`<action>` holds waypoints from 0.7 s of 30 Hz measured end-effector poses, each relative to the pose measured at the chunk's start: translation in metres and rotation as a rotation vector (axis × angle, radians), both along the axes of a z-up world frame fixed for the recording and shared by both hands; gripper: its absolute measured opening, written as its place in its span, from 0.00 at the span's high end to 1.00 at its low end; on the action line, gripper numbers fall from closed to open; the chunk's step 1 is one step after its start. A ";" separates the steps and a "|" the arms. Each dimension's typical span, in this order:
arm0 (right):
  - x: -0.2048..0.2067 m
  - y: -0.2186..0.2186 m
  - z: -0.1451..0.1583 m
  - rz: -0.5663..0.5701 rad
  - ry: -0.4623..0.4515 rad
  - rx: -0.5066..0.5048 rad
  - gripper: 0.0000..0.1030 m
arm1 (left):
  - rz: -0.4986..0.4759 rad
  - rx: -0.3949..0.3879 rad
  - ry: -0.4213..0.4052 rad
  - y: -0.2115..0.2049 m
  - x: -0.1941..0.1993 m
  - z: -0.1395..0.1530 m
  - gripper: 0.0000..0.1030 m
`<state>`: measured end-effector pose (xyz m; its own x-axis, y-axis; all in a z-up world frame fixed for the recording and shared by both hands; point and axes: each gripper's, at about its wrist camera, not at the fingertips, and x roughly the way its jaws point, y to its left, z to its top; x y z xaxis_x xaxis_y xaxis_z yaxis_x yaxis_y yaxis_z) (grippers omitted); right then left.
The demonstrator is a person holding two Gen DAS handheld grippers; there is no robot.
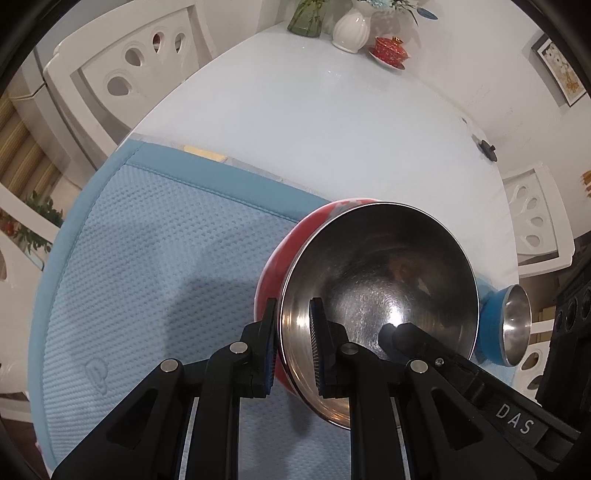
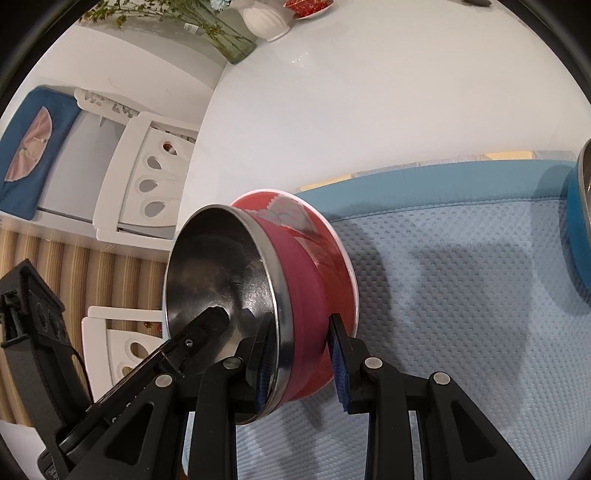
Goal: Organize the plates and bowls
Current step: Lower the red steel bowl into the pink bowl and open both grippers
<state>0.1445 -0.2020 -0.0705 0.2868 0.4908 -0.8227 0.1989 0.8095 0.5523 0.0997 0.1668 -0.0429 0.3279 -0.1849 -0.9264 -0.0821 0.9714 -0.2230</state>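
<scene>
A red bowl with a steel lining hangs tilted on its side over the blue mat. My left gripper is shut on its near rim, one finger outside and one inside. In the right wrist view the same red bowl shows a pink band and a red, white-edged part behind it. My right gripper is shut across its wall, with the left finger inside the steel. Each view shows a black arm, probably the other gripper, reaching into the bowl. A blue steel-lined bowl lies tilted at the mat's right end; the blue bowl is cut off by the right wrist view's edge.
The mat lies on a white table. At the far end stand a green glass vase, a white vase and a red lidded cup on a saucer. White chairs flank the table. A small black knob lies near the right edge.
</scene>
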 end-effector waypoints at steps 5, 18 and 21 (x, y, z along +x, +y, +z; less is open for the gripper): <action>0.000 0.000 -0.002 -0.006 0.007 0.000 0.72 | -0.017 0.031 0.007 -0.003 0.000 -0.002 0.87; -0.005 -0.014 0.000 -0.054 -0.026 0.028 0.65 | -0.028 0.077 -0.002 -0.005 -0.001 -0.001 0.85; -0.007 -0.014 0.003 -0.054 -0.035 0.023 0.64 | -0.029 0.074 0.000 -0.005 0.000 -0.002 0.85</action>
<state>0.1377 -0.2162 -0.0679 0.3421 0.4928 -0.8000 0.2219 0.7850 0.5784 0.0995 0.1615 -0.0446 0.3231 -0.1254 -0.9380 -0.0532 0.9872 -0.1504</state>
